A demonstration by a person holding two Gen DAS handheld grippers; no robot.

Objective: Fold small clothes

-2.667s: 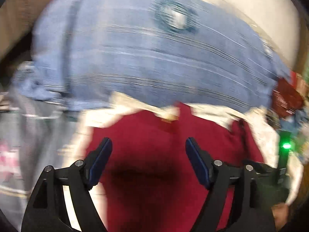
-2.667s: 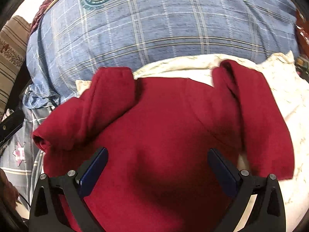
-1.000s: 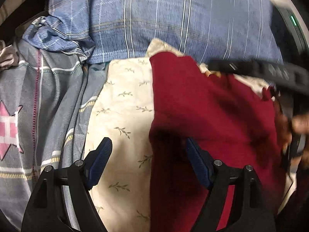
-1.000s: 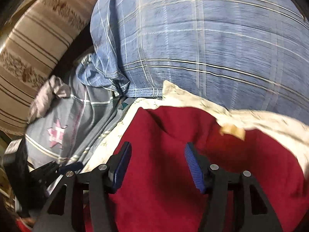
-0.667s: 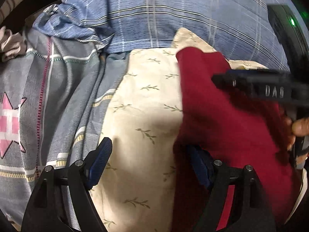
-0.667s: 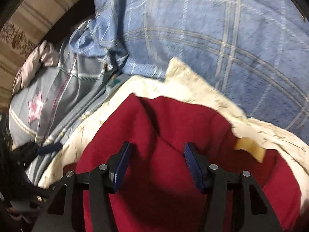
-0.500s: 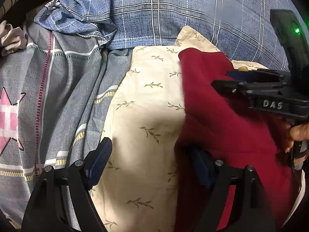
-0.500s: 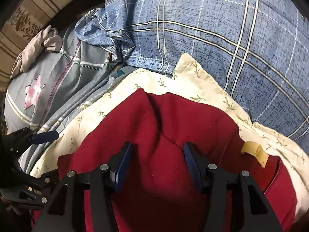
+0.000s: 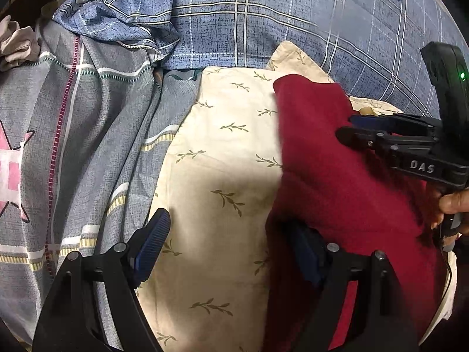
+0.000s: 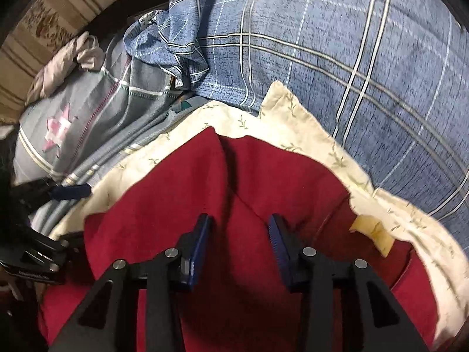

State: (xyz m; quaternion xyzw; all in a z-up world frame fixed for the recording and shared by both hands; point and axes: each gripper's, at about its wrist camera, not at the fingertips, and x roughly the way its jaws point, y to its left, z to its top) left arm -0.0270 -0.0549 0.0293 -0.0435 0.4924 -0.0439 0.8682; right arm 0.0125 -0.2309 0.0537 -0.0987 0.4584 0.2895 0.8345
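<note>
A small dark red garment [image 9: 337,182] lies partly folded on a cream leaf-print cloth [image 9: 222,152]. My left gripper [image 9: 228,240] is open at the garment's left edge: its right finger is tucked under the red fabric, its left finger over the cream cloth. My right gripper [image 10: 240,228] is open, narrower than before, low over the red garment [image 10: 205,193] with a fold ridge between its fingers. It also shows in the left wrist view [image 9: 390,135], over the garment's far side. A yellow tag [image 10: 372,234] shows at the garment's right.
A blue plaid pillow [image 10: 337,47] lies behind the cream cloth. A grey sheet with a pink star [image 9: 58,135] spreads to the left. A crumpled beige cloth [image 10: 64,61] and a striped cushion [image 10: 52,17] are at far left.
Both grippers came from above the spread red garment to its left side. The garment's left part is now folded inward. The right gripper's fingers have narrowed.
</note>
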